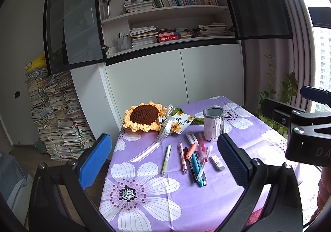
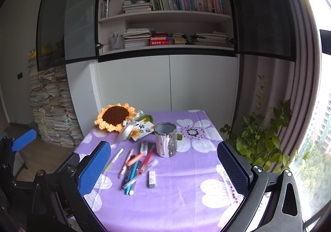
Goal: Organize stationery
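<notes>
Purple cloth [image 1: 206,201] bears one holder [image 1: 213,124], two erasers, several pens; both hand-held grippers gape empty.

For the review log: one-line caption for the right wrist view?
Open right gripper hovers above loose pens, an eraser and an empty pen holder on a purple floral tablecloth.

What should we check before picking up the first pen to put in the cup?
1. Left hand-held gripper open: ok.
2. Right hand-held gripper open: ok.
3. Pen holder cup upright, mouth clear: ok.
4. Cup empty inside: cannot tell, only its upper inner wall shows.
5. Green pen lying apart from the pile: ok, easy first pick.
6. Blue pen free to lift: not ok, other pens overlap it.
</notes>
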